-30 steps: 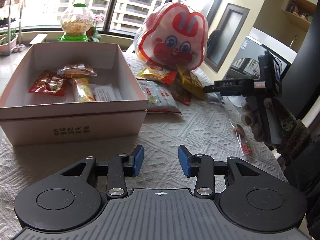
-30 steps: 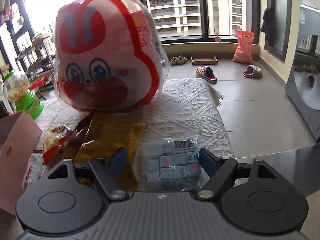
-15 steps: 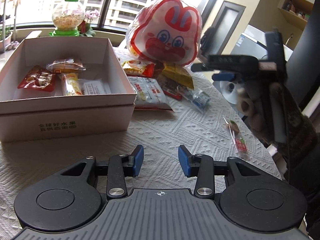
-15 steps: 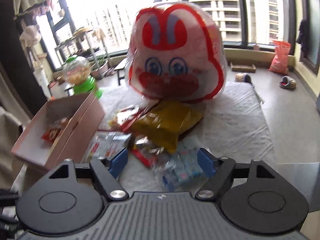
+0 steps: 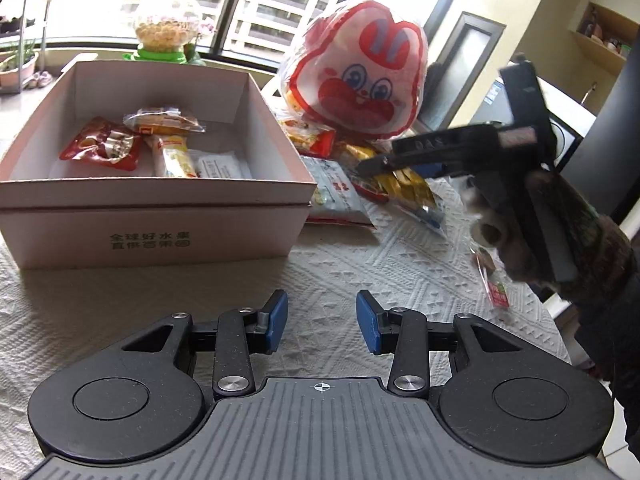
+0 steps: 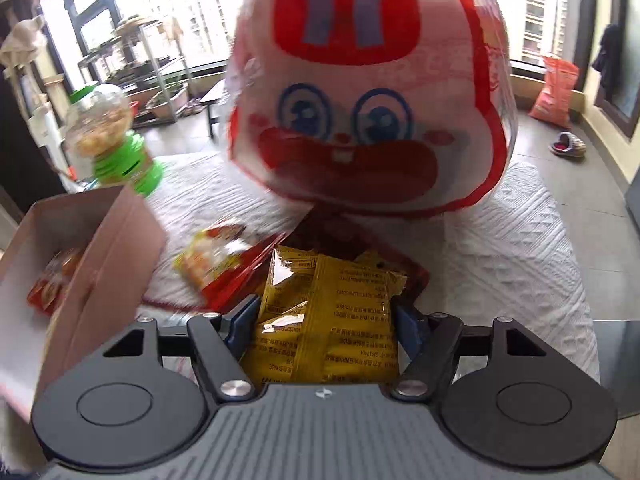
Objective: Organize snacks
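1. Snacks lay in a heap on the white tablecloth point(image 5: 360, 272), in front of the rabbit-face bag point(image 6: 368, 92).
2. The right gripper point(image 6: 324, 320) had its jaws closing around the yellow packets point(image 6: 332, 320) (whether the pads already pressed on them could not be told).
3. The left gripper point(image 5: 322, 316) hovered over bare cloth, fingers apart and holding nothing.
4. The cardboard box point(image 5: 152, 224) stood just left of the heap, several packets inside.

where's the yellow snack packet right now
In the right wrist view, the yellow snack packet lies low in the centre between the closing fingers of the right tool, just in front of the big rabbit-face bag, right of the cardboard box.
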Motion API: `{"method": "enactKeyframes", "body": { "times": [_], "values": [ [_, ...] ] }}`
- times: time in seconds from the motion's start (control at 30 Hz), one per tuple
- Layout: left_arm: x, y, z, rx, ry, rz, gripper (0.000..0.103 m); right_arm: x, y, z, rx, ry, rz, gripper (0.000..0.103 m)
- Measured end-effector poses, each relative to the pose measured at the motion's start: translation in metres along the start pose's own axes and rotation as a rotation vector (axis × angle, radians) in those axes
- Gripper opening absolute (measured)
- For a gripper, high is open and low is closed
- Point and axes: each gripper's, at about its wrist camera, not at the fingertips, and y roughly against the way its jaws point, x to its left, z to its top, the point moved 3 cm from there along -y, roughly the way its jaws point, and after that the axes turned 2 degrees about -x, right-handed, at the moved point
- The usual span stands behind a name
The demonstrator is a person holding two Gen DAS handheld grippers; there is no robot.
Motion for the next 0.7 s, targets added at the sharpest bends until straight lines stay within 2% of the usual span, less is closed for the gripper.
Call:
{"method": "enactKeyframes", "body": {
  "times": [0.2, 0.3, 0.37, 0.53, 0.6, 0.7],
  "values": [
    [-0.013, -0.001, -0.004, 0.017, -0.019, -0.045, 0.043, 0.039, 0.059, -0.058, 0.08, 0.07, 0.198, 0.069],
    [-0.016, 0.0, -0.003, 0.024, -0.007, -0.059, 0.043, 0.041, 0.088, -0.075, 0.03, 0.064, 0.25, 0.07],
    [-0.019, -0.002, -0.003, 0.042, 0.016, -0.084, 0.043, 0.035, 0.106, -0.079, -0.034, 0.06, 0.225, 0.075],
    [-0.035, -0.016, -0.004, 0.106, 0.031, -0.128, 0.043, 0.003, 0.13, -0.088, -0.156, 0.047, 0.051, 0.077],
    [-0.044, -0.022, -0.004, 0.11, 0.016, -0.116, 0.043, -0.014, 0.122, -0.079, -0.172, -0.02, 0.014, 0.081],
    [-0.054, -0.023, -0.006, 0.119, -0.008, -0.114, 0.043, -0.037, 0.084, -0.063, -0.185, -0.115, -0.027, 0.083]
  ]
}}
